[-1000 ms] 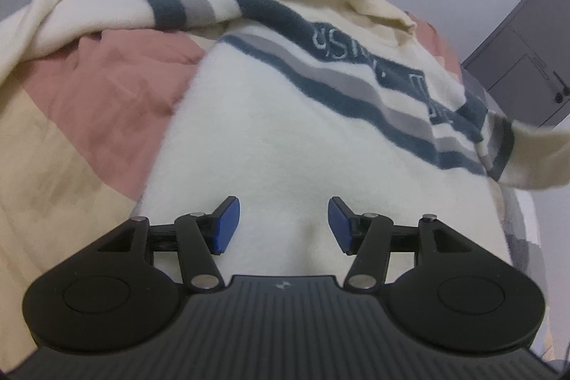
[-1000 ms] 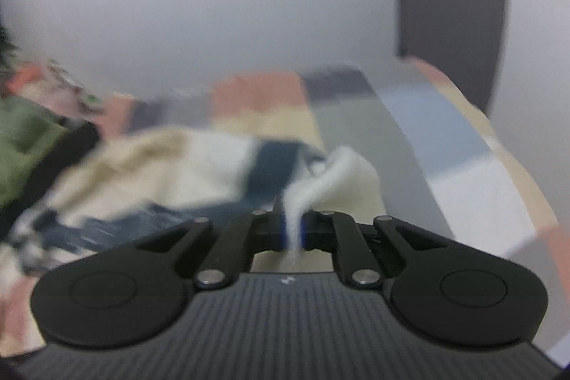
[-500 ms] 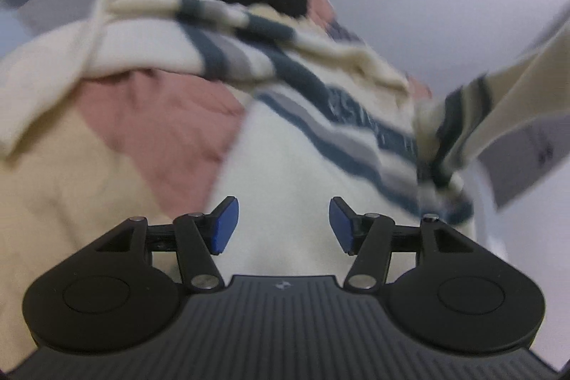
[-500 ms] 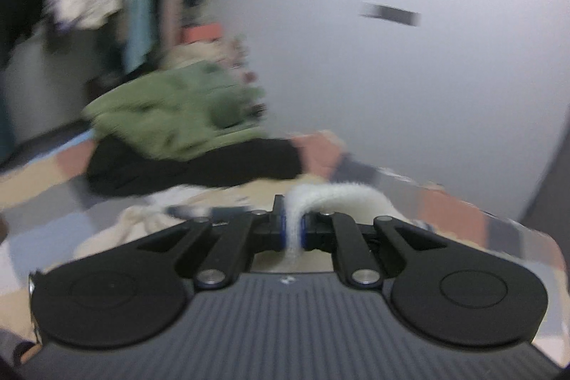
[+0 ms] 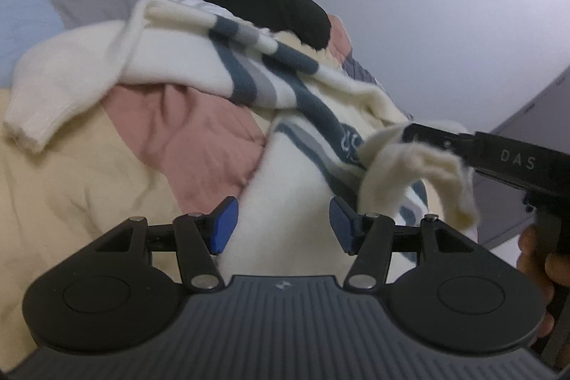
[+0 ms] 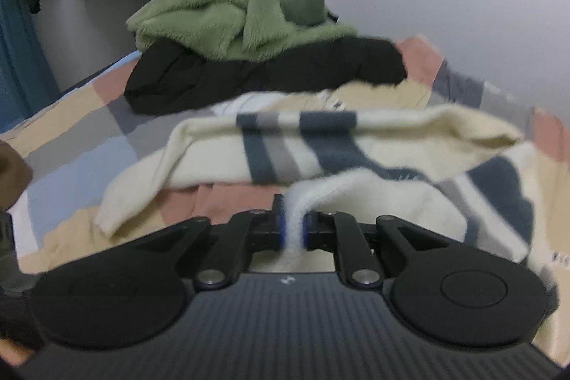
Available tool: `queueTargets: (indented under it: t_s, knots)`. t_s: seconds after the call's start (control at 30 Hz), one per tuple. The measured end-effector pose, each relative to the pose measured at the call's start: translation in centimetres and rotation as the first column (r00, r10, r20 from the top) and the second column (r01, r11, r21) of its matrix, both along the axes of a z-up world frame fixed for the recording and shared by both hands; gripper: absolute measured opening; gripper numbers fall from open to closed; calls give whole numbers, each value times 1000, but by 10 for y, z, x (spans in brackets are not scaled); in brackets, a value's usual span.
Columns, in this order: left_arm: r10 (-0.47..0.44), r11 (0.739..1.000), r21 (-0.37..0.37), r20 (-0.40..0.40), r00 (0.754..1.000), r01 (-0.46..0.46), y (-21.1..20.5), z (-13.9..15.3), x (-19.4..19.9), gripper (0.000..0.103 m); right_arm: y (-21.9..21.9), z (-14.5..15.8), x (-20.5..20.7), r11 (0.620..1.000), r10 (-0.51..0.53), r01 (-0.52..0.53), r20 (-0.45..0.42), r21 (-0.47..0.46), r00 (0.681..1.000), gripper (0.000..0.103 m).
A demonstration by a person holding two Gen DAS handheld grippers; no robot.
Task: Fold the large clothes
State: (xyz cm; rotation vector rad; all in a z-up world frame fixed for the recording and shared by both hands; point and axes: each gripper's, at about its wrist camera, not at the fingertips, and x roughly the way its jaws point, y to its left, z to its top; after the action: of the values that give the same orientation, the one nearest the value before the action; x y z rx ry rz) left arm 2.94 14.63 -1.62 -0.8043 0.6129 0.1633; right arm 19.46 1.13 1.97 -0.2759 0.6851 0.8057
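Sweater, cream fleece with navy and grey stripes (image 5: 292, 202), lay mid-frame on the patchwork bed (image 5: 71, 187). Right claw (image 6: 293, 230) pinched its cuff shut; left claw (image 5: 281, 223) hung wide, empty. Judged soft, light, floppy: grip hems or cuffs.

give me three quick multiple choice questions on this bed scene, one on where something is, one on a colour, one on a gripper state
1. Where does the fuzzy green garment lie?
A. on the black garment
B. under the sweater
C. on the floor

2. What colours are the stripes on the cream knit sweater?
A. red and yellow
B. dark blue and grey
C. green and black

3. What is the right gripper doing?
A. open, empty
B. shut on nothing
C. shut on sweater fabric

Answers: 1 A, the green pile sits atop the black garment. 2 B, blue and grey bands cross the cream knit. 3 C, white knit is pinched between its fingers, while the left gripper is open.
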Motion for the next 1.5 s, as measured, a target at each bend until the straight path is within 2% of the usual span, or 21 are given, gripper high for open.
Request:
queueTargets:
  t_s: [0.03, 0.1, 0.13, 0.17, 0.3, 0.4, 0.53, 0.67, 0.87, 1.0, 1.1, 1.17, 1.2, 1.23, 1.27, 1.4, 1.5]
  knots:
    - [-9, 1000, 4, 1, 1000, 9, -2, 0, 0, 63, -7, 0, 2, 1000, -4, 4, -10, 8, 1000, 24]
    - [-24, 1000, 11, 0, 1000, 24, -7, 0, 0, 63, -17, 0, 8, 999, -19, 20, -18, 35, 1000, 46]
    - [-31, 999, 17, -4, 1000, 31, -9, -1, 1, 63, -27, 2, 10, 998, -25, 26, -20, 61, 999, 62]
    - [-36, 999, 26, -11, 999, 37, -11, -1, 2, 63, -36, 3, 13, 996, -33, 34, -19, 88, 999, 67]
    - [-41, 998, 50, -12, 999, 42, -18, 1, 5, 63, -81, 7, 32, 985, -93, 94, -8, 143, 996, 67]
    - [-10, 996, 85, 15, 1000, 9, -20, 7, 4, 63, -111, 0, 56, 976, -184, 181, 14, 120, 983, 67]
    - [-1, 994, 108, 76, 997, -8, -21, 17, 1, 63, -141, -26, 97, 949, -311, 308, 32, 64, 950, 67]
    - [-37, 991, 130, 87, 996, 25, -28, 17, 14, 63, -161, -59, 140, 910, -415, 415, 15, 21, 910, 67]
    - [-106, 981, 173, 113, 988, 85, -40, 9, 50, 63, -153, -105, 181, 908, -411, 416, 85, -51, 907, 65]
    - [-107, 970, 231, 104, 989, 80, -41, -4, 69, 63, -140, -134, 199, 915, -368, 380, 104, -134, 924, 67]
    - [-98, 979, 189, 100, 990, 78, -33, -14, 78, 63, -140, -147, 204, 919, -368, 376, 85, -114, 926, 59]
    - [-91, 985, 158, 102, 991, 74, -29, -18, 82, 63, -141, -149, 203, 925, -360, 367, 81, -101, 929, 43]
    - [-88, 985, 154, 103, 991, 72, -28, -20, 83, 63, -141, -148, 201, 925, -358, 367, 99, -97, 929, 28]
    - [-91, 985, 155, 105, 990, 74, -27, -20, 83, 63, -144, -144, 199, 923, -365, 375, 116, -86, 924, 19]
    - [-94, 985, 157, 108, 990, 77, -28, -20, 83, 63, -148, -139, 198, 922, -373, 382, 121, -68, 920, 15]
    - [-136, 980, 164, 112, 984, 117, -34, -19, 83, 63, -168, -116, 192, 919, -391, 393, 183, 26, 902, 11]
    - [-153, 980, 143, 110, 982, 137, -37, -21, 86, 63, -195, -98, 195, 885, -466, 454, 227, 104, 855, 11]
